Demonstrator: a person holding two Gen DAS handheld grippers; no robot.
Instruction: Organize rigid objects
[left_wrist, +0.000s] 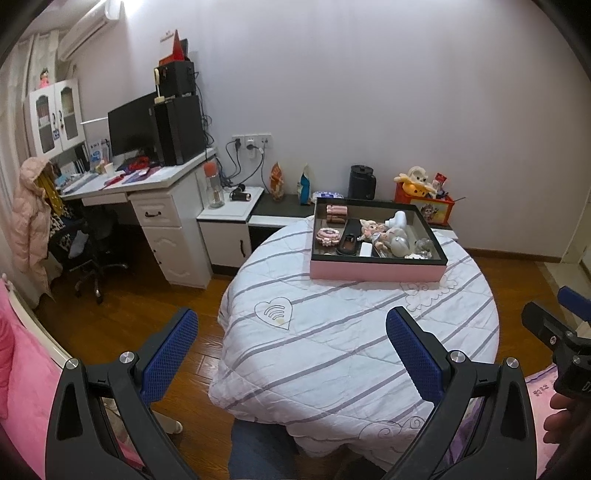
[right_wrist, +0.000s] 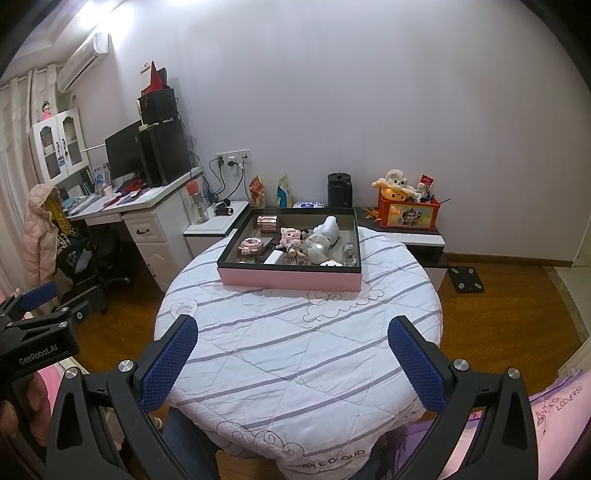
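A pink-sided tray with a dark rim (left_wrist: 376, 270) (right_wrist: 288, 279) sits at the far side of a round table covered in a striped white quilt (left_wrist: 332, 350) (right_wrist: 280, 354). In it lie a copper cylinder (left_wrist: 336, 213) (right_wrist: 267, 223), a pink flower-shaped piece (left_wrist: 328, 236) (right_wrist: 250, 245), a small pig doll (left_wrist: 371, 230) (right_wrist: 290, 238), white and grey figures (left_wrist: 399, 236) (right_wrist: 323, 240) and a clear glass piece (left_wrist: 424, 246) (right_wrist: 348, 253). My left gripper (left_wrist: 291, 332) and right gripper (right_wrist: 293, 338) are both open and empty, held above the near edge of the table, well short of the tray.
A white desk with a monitor and black speakers (left_wrist: 155, 133) (right_wrist: 147, 155) stands at the left, with an office chair (left_wrist: 88, 240). A low cabinet behind the table carries a black kettle (left_wrist: 361, 182) (right_wrist: 340, 190) and an orange toy box (left_wrist: 424, 206) (right_wrist: 408, 212). The floor is wood.
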